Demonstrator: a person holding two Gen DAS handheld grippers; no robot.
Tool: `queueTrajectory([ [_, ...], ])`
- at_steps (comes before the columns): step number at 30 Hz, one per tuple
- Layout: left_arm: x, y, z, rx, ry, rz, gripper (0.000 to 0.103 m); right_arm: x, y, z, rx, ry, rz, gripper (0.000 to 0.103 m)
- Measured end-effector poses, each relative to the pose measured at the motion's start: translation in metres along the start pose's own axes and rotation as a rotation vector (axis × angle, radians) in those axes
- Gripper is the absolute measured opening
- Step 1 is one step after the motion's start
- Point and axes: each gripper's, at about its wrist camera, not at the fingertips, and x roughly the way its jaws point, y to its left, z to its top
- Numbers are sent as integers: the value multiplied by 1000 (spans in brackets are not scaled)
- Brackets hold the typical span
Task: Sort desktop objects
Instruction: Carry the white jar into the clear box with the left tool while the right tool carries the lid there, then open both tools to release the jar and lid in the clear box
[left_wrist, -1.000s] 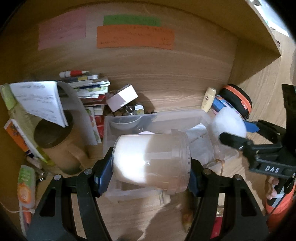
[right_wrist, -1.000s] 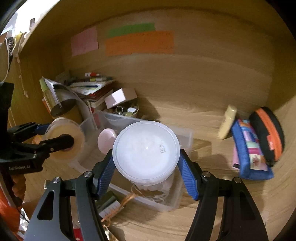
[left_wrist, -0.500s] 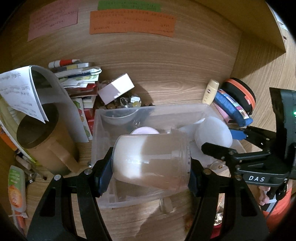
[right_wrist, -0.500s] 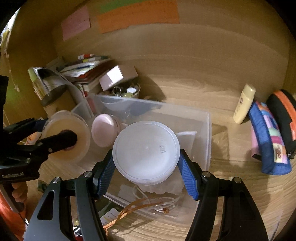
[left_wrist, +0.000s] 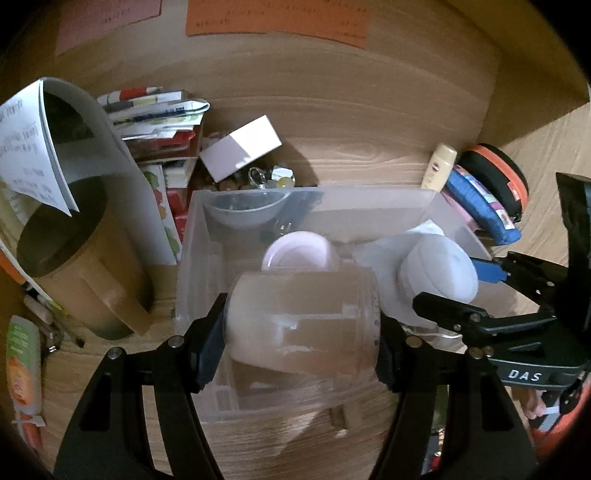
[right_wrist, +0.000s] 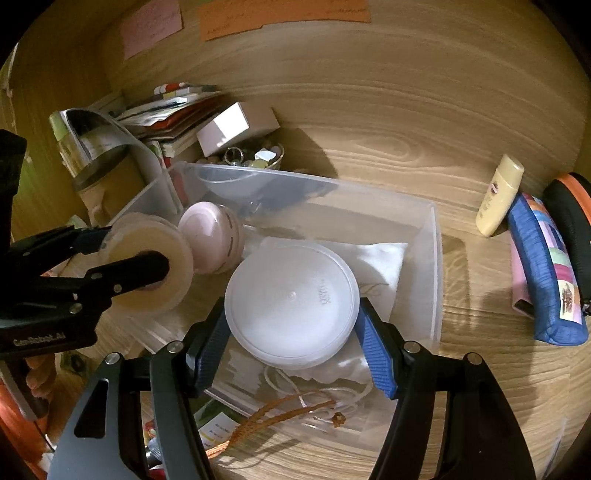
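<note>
- Translucent round plastic jar (left_wrist: 301, 321), lying sideways, clamped between the left gripper (left_wrist: 301, 332) fingers; hangs over the near-left part of the clear rectangular plastic bin (right_wrist: 437, 258), not resting in it as far as I can tell.
- Round white plastic lid (right_wrist: 291, 304) pinched edge-on by the right gripper (right_wrist: 291, 325), over the bin's middle, just beside the jar.
- Risk: both tools crowd one bin; black fingers could knock together, jarring either grip.
- Risk: smooth jar wall may slip or roll once let go.
- Bin holds a pink round case (right_wrist: 210, 238), white cloth pouch (right_wrist: 380, 262), orange braided cord (right_wrist: 280, 415).
- Behind the bin: small clear bowl of trinkets (left_wrist: 258, 177), tan mug (left_wrist: 74, 258) with papers.
</note>
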Motion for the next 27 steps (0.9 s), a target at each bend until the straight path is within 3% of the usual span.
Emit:
queueTrajectory([
  [9,4,-7,-3,48,-7,65,69,-2,-1,1,-2,-2,-5,63],
  [14,0,-3,-1,37,-26,65,69,-4,2,1,-13,-12,-27,65],
  [18,-9,-4,1,40,-44,61,70,-10,6,3,-34,-35,-23,76],
  [27,-47,-3,0,39,-119,75,85,-36,16,7,-63,-104,-49,81],
])
